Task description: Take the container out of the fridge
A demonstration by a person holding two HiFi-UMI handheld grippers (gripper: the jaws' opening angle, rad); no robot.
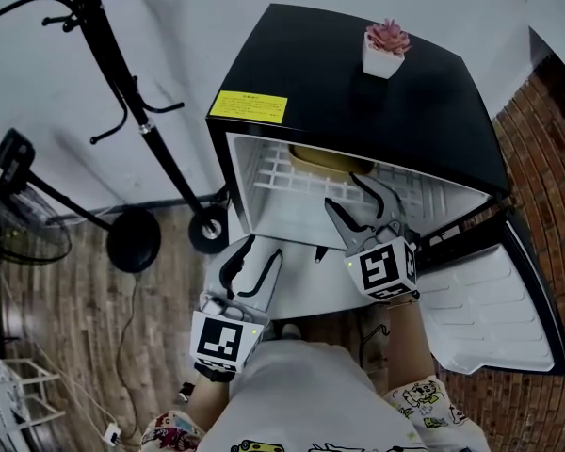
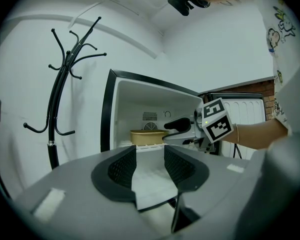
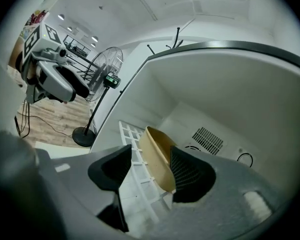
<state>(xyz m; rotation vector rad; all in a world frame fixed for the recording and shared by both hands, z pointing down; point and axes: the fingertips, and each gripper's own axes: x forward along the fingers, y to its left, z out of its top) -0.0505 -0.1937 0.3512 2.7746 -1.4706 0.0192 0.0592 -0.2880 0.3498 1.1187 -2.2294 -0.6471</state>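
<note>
Nearest the person, the left claw is held low in front of the open fridge, outside the compartment. Its jaws are spread, and only the white shelf is seen through the gap. In its own view the container is seen well ahead, past the right claw.

Further in, the right claw has been reached over the wire shelf into the compartment. Its jaws are spread as well and nothing is pinched. In the right gripper view the container's near wall and rim show in the gap, close against the right-hand jaw. Whether the rim is already straddled or merely lined up cannot be told.

At the back of the shelf the shallow yellow container is seen, with its long side apparently laid across the fridge's width. It lies straight ahead of the right claw and just beyond its tips, so the right hand is clearly the nearer one. The coming grasp is judged to turn on one thing: a jaw must be brought to each side of the near wall. The door is swung wide to the right, so the way out is left free.
</note>
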